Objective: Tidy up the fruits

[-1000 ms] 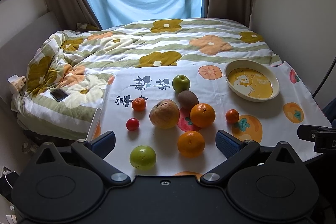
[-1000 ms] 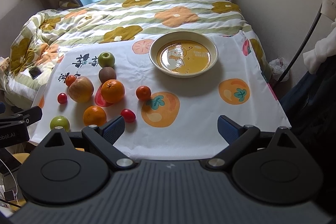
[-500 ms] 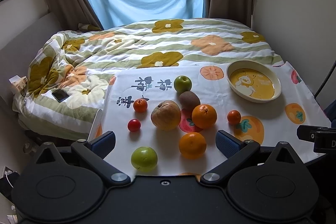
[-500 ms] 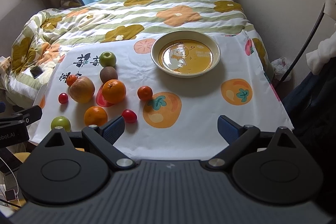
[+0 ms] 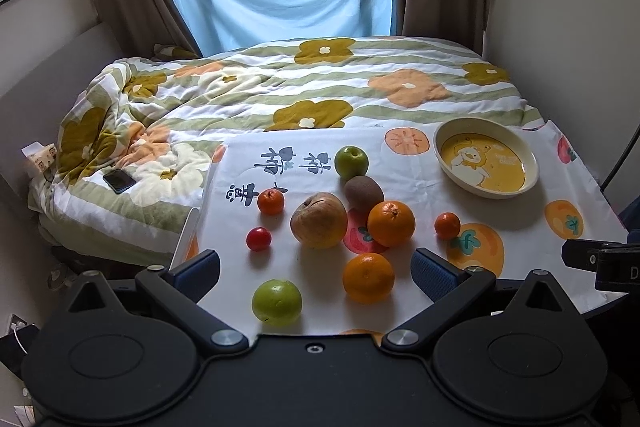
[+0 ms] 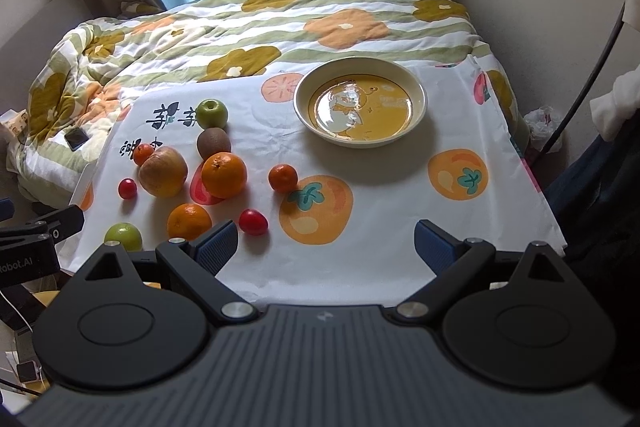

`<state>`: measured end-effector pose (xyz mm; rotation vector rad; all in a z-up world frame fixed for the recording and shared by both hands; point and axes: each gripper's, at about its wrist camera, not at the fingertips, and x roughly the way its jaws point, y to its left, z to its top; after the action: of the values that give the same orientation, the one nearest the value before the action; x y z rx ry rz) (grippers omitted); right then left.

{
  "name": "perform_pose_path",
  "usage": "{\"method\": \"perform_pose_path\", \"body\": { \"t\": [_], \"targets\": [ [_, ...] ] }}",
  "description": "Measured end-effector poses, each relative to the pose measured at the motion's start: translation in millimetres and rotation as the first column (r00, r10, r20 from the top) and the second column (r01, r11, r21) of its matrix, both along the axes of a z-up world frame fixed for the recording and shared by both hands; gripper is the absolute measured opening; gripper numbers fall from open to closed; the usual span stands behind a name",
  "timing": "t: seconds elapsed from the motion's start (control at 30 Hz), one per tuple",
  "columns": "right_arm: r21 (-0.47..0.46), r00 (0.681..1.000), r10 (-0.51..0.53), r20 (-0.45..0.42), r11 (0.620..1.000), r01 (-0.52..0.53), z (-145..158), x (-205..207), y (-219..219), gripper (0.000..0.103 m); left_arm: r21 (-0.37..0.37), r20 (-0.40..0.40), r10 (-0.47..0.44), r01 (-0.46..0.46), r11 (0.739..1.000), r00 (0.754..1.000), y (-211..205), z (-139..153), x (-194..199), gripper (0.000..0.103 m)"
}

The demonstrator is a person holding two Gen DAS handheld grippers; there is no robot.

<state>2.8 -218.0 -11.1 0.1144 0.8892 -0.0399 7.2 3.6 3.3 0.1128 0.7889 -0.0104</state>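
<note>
Several fruits lie on the white printed cloth [image 5: 400, 171]: a green apple [image 5: 351, 161], a kiwi [image 5: 363, 191], a large tan apple [image 5: 319, 220], two oranges [image 5: 391, 223] [image 5: 368, 277], a lime-green fruit [image 5: 276, 302], small tangerines [image 5: 271, 201] [image 5: 447, 225] and a red tomato [image 5: 258, 238]. A second red tomato [image 6: 253, 221] shows in the right wrist view. The yellow bowl [image 6: 416, 95] stands empty at the back right. My left gripper [image 5: 315, 269] hovers open over the near fruits. My right gripper [image 6: 326, 245] is open above the cloth's front edge, empty.
The cloth covers a small table [image 5: 184, 239] against a bed with a flowered quilt [image 5: 280, 87]. A phone [image 5: 119, 181] lies on the quilt at left. A wall [image 5: 560, 27] and a dark cable [image 6: 588, 79] are at the right; a person's white sleeve [image 6: 614, 107] hangs there.
Both grippers have shifted slightly, so the fruits and bowl sit a little differently in view. Nothing was picked up and no fruit moved.
</note>
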Motion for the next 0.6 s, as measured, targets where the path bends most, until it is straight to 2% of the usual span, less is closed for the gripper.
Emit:
{"method": "perform_pose_path", "body": {
  "t": [0.2, 0.4, 0.6],
  "targets": [
    [-0.009, 0.997, 0.073, 0.007, 0.997, -0.073, -8, 14, 1, 0.103, 0.005, 0.017, 0.053, -0.053, 0.999, 0.998, 3, -6, -1, 0.103],
    [0.069, 0.984, 0.177, -0.009, 0.982, -0.176, -36, 36, 8, 0.103, 0.031, 0.004, 0.108, -0.108, 0.994, 0.994, 14, -32, 2, 0.103],
    [0.147, 0.975, 0.222, 0.001, 0.964, -0.22, -64, 51, 28, 0.103, 0.051, -0.004, 0.08, -0.08, 0.996, 0.997, 34, -69, 12, 0.103]
  ]
}}
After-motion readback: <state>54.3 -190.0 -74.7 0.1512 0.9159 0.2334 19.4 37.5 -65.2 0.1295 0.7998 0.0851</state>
